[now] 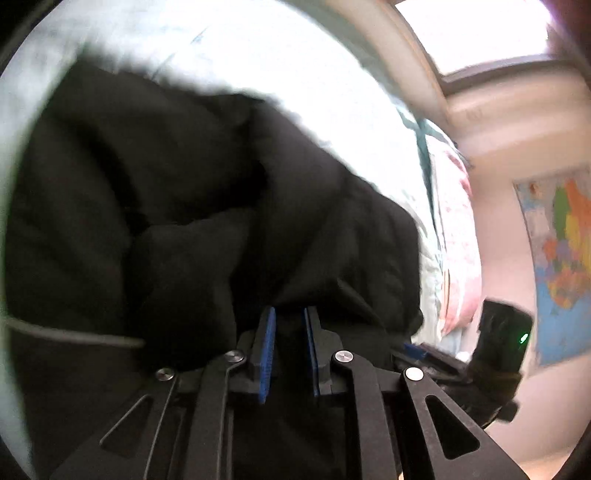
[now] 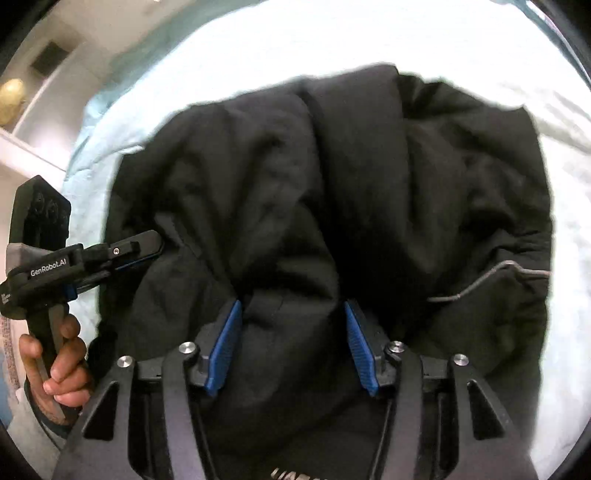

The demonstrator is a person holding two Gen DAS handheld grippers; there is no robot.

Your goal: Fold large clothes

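A large black padded jacket (image 2: 332, 184) lies bunched on a white bed; it also fills the left wrist view (image 1: 184, 184). My left gripper (image 1: 289, 314) is shut on a fold of the jacket, blue pads pinching black fabric. It also shows at the left of the right wrist view (image 2: 144, 249), at the jacket's left edge, held by a hand. My right gripper (image 2: 293, 306) is open, its blue pads spread to either side of a ridge of jacket fabric. A grey drawcord (image 2: 491, 273) lies on the jacket's right side.
The white bedsheet (image 2: 332, 48) surrounds the jacket. A pink patterned pillow (image 1: 458, 236) lies at the bed's far side. A colourful wall map (image 1: 565, 258) and a window (image 1: 476, 33) are beyond. My right gripper's body (image 1: 502, 343) shows at the right of the left wrist view.
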